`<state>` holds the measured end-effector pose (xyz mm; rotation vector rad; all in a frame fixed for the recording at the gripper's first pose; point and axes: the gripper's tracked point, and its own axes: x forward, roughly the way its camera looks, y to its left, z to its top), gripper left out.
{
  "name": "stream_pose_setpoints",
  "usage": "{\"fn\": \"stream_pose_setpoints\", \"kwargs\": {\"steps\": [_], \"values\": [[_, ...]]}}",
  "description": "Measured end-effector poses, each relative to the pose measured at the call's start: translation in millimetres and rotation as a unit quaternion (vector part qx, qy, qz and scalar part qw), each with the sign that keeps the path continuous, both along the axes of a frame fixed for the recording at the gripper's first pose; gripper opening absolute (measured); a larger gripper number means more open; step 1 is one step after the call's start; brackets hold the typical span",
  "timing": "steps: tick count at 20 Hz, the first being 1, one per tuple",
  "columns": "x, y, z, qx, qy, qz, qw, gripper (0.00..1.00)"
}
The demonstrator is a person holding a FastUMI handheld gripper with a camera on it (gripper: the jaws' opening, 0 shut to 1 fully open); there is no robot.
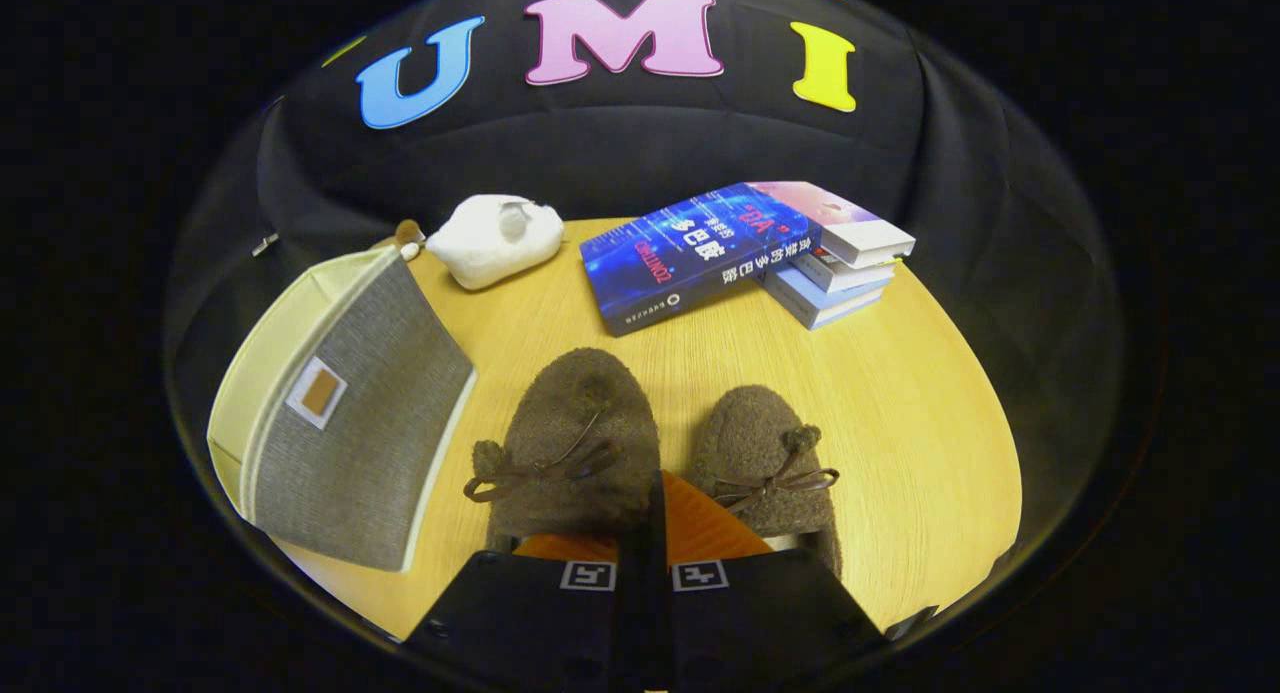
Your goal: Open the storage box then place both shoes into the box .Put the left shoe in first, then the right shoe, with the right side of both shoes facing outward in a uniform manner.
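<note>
**Status: box closed, both shoes on the worktop, no task step complete**

1. Storage box [345, 423]. It lies at the left of the worktop [900, 423], well to the left of the claw. Its grey fabric lid is shut and sits flush on the cream body. Judgement: opening the box is the first step, and it is not yet done.

2. Shoes. Two brown fleece slippers stand side by side just ahead of the claw, toes pointing away. The left-hand slipper [575, 438] is the nearer to the box; the right-hand slipper [765, 453] stands close beside it. Both are outside the box, so both placements remain.

3. Claw [645, 533]. Its fingers are pressed together with no gap and nothing is held between them. The tips hang over the heel ends of the two slippers.

4. Clutter. A white plush toy [497, 238] rests beyond the box. A stack of books [740, 248] lies beyond the slippers, to the right.

5. Clearance. Bare worktop lies between box and slippers, giving room to approach the lid. The box overhangs or reaches the left worktop edge; which cannot be told. The right side of the worktop is open.
</note>
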<state>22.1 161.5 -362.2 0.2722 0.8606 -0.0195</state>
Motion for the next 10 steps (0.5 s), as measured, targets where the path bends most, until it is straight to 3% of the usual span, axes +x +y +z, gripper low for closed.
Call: {"fn": "stream_pose_setpoints", "kwargs": {"steps": [10], "values": [[50.8, 39.2, 153.4, 0.024, -0.117, 0.014, 0.993, 0.05]]}}
